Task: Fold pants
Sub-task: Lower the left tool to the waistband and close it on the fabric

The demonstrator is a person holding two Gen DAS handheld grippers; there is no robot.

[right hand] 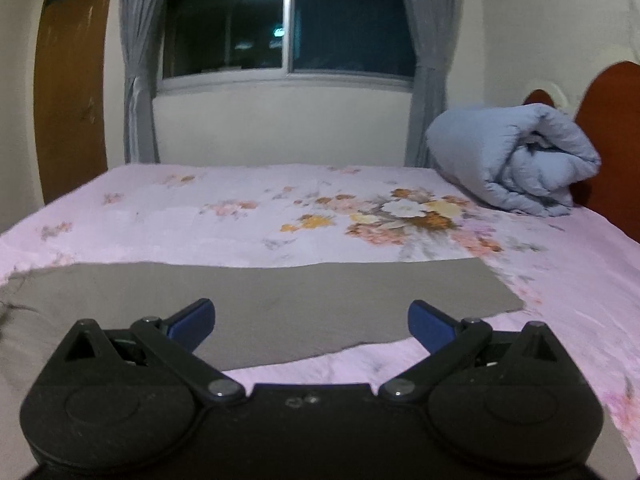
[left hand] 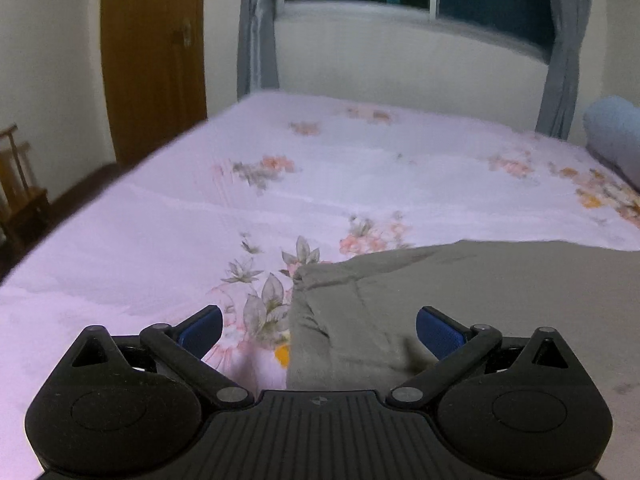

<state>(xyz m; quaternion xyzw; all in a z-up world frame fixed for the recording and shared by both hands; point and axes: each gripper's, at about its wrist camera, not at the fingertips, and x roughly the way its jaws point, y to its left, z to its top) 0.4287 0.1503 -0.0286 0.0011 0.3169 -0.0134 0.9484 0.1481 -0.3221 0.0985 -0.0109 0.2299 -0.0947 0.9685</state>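
Covering the bed point(right hand: 240, 240) is a pink floral sheet; dark window point(right hand: 288, 20) with grey curtains point(right hand: 138, 80) behind, wooden door point(left hand: 152, 60) at left, rolled blue duvet point(right hand: 516, 160) by the headboard point(right hand: 612, 136). Grey pants point(right hand: 280, 292) lie flat on the near sheet, one end crumpled in left view, lower edge cut off by tools. Left gripper point(left hand: 319, 330) spread wide over that end, right gripper point(right hand: 311, 324) spread wide above the pants, both holding nothing. Left view blurred
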